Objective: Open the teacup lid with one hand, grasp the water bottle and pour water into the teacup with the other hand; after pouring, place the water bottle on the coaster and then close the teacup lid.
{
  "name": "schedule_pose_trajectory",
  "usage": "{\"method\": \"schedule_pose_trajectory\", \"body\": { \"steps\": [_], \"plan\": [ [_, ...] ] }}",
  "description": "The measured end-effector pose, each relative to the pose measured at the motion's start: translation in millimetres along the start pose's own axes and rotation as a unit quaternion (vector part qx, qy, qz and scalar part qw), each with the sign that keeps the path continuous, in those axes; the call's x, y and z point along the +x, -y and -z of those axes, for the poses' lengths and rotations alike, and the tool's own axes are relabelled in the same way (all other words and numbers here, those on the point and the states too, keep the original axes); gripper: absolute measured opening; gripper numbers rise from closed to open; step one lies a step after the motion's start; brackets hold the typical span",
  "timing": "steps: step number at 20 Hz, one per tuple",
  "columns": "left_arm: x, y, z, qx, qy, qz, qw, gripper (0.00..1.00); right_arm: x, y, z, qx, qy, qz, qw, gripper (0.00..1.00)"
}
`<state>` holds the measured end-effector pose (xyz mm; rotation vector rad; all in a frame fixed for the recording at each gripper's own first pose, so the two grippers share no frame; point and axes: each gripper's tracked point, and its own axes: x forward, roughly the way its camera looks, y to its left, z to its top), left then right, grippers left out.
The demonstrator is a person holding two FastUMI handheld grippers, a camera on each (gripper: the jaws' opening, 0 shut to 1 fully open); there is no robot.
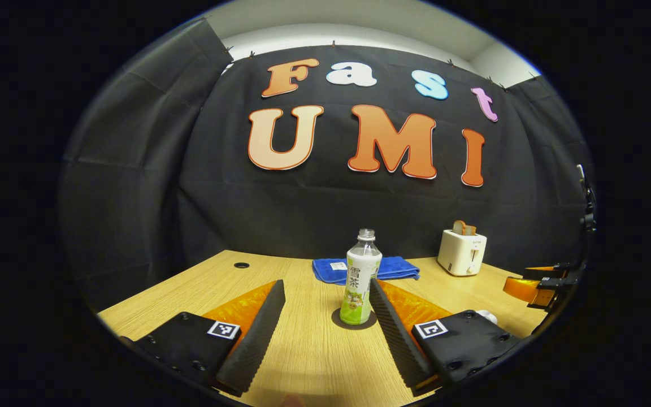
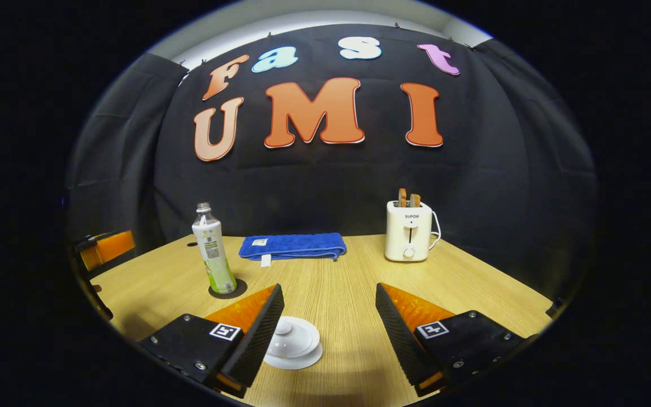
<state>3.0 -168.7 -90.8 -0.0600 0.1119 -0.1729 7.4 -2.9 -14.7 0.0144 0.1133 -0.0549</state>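
Observation:
A clear water bottle [image 1: 361, 277] with a white and green label stands upright on a dark round coaster [image 1: 354, 321], just beyond the fingertips of my left gripper [image 1: 328, 311]. That gripper is open and holds nothing. In the right gripper view the bottle [image 2: 212, 251] and coaster [image 2: 229, 290] stand at the left. The white teacup [image 2: 293, 342], its knobbed lid resting on it, sits low beside the left finger of my open right gripper [image 2: 330, 316]. A white edge of the teacup [image 1: 487, 315] peeks from behind the left gripper's right finger.
A folded blue towel [image 2: 291, 246] lies at the back of the wooden table [image 2: 331, 271]. A white toaster [image 2: 409, 230] with bread slices stands at the back right. The other gripper shows at the side of each view [image 1: 540, 285] [image 2: 105, 249].

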Motion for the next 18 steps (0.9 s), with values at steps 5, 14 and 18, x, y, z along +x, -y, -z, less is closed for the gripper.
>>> {"method": "schedule_pose_trajectory", "body": {
  "steps": [5,14,18],
  "plan": [
    [0.0,0.7,2.7,-0.001,-0.005,0.001,1.000,0.96,-3.2,2.8,-2.3,-0.004,0.004,0.003,1.000,0.97],
    [-0.4,1.9,2.8,0.006,-0.008,0.005,1.000,0.96,-5.8,5.4,-6.5,-0.004,0.007,0.004,1.000,0.97],
    [-1.3,2.6,4.0,0.006,-0.010,0.006,1.000,0.96,-7.3,5.3,-5.1,-0.004,0.004,0.004,1.000,0.97]
  ]
}}
